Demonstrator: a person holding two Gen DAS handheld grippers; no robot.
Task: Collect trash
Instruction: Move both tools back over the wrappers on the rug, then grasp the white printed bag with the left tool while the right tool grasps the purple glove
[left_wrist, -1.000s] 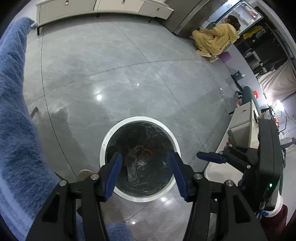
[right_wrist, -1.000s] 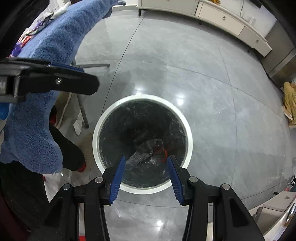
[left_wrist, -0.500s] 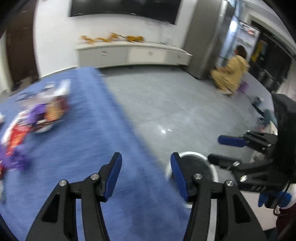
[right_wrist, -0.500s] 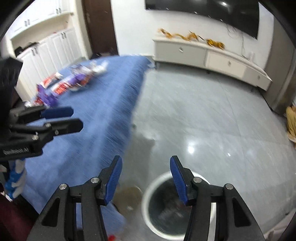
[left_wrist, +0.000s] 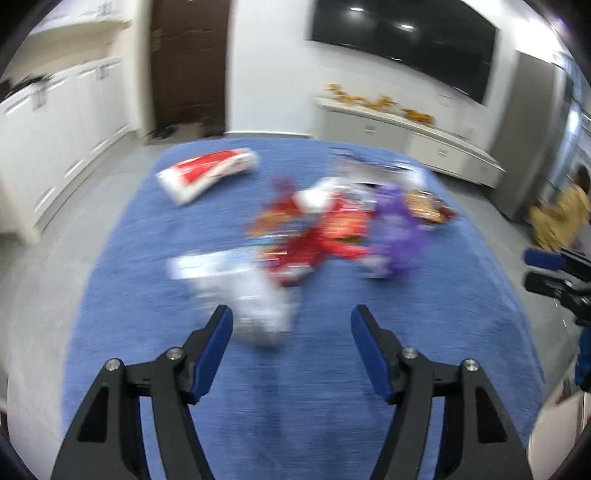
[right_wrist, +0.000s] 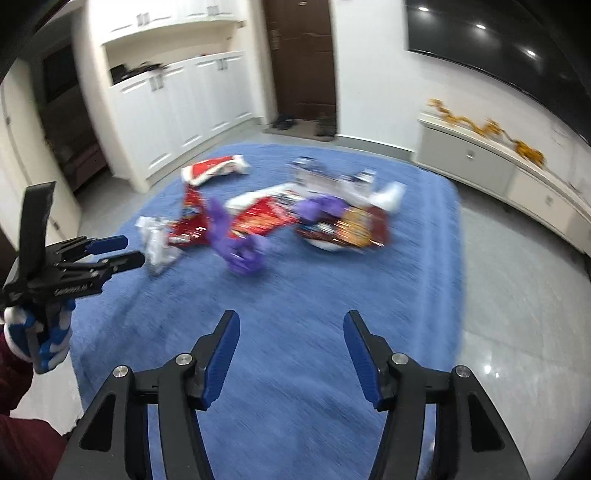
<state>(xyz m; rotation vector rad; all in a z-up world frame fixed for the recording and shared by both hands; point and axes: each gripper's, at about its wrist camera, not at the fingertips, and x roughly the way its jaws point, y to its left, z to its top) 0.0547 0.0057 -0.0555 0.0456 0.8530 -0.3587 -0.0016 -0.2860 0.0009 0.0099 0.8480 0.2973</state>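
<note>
Both the left gripper (left_wrist: 291, 325) and right gripper (right_wrist: 291, 328) are empty, jaws just widened. Wrappers (right_wrist: 258, 218) on blue cloth (right_wrist: 295, 295) look light, crinkly, slippery; pinch a loose edge.

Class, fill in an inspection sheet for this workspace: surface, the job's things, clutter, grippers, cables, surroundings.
Surface: blue cloth over a table.
Job's things: heap of wrappers mid-cloth; red-and-white packet apart at the far left; crumpled clear wrapper nearest the left gripper.
Clutter: nothing seen beyond the trash.
Grippers: left gripper and right gripper above the cloth, jaws just opened wider, nothing between them.
Cables: nothing seen.
Surroundings: grey tiled floor, white cabinets, brown door, wall screen.
</note>
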